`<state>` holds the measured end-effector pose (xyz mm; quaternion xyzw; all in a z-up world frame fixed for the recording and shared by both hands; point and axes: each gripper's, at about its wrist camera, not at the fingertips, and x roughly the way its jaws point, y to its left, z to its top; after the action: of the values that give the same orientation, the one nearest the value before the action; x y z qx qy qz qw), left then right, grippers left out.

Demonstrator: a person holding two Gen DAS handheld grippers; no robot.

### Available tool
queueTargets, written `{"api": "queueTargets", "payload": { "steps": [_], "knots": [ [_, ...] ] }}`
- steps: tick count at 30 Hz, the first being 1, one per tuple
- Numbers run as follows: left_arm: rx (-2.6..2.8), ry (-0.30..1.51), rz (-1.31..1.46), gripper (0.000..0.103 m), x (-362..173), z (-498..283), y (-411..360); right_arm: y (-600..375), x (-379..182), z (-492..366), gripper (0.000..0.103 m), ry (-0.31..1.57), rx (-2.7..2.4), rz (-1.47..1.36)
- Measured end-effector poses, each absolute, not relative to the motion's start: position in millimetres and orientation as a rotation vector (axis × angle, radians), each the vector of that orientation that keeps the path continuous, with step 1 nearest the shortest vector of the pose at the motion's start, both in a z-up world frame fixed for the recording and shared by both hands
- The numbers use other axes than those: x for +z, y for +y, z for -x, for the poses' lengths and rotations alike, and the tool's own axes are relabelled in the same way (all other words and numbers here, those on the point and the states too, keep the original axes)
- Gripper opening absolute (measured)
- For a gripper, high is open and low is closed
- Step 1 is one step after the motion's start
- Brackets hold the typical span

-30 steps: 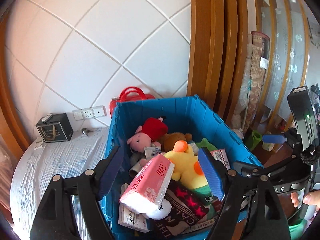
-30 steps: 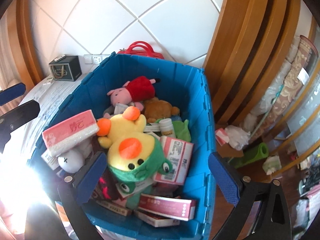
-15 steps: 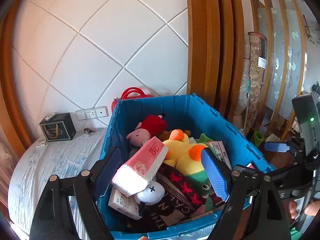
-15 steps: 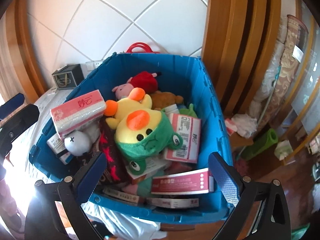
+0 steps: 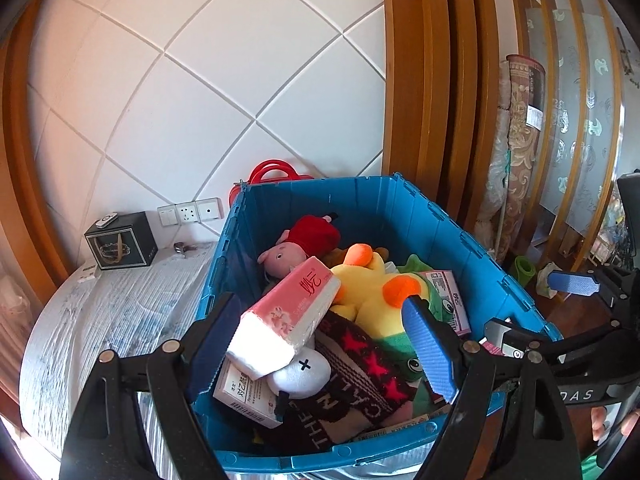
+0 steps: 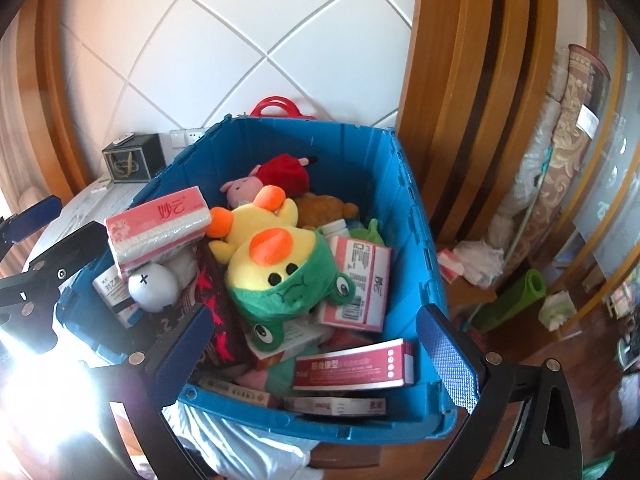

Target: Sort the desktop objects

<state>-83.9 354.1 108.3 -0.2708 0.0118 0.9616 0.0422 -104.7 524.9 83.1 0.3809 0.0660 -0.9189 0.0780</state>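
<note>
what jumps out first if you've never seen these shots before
A blue crate crammed with toys and boxes fills both views, standing on a round table by a white tiled wall. On top of the pile lies a yellow duck plush in a green frog hood, with a pink tissue pack tilted at its left. Both grippers hang open, short of the crate.

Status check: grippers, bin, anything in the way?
Left gripper open, empty. Right gripper open, empty. Blue bin heaped, tissue pack and duck plush on top. Nothing blocking.
</note>
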Motion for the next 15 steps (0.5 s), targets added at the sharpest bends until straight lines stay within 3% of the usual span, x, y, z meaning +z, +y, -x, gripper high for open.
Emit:
{"api": "queueTargets", "payload": {
  "steps": [15],
  "knots": [
    [2.928, 0.029, 0.85, 0.083, 104.1, 78.4, 347.3, 518.6, 84.1, 98.7, 0.103, 0.2, -2.753, -1.136]
  ]
}}
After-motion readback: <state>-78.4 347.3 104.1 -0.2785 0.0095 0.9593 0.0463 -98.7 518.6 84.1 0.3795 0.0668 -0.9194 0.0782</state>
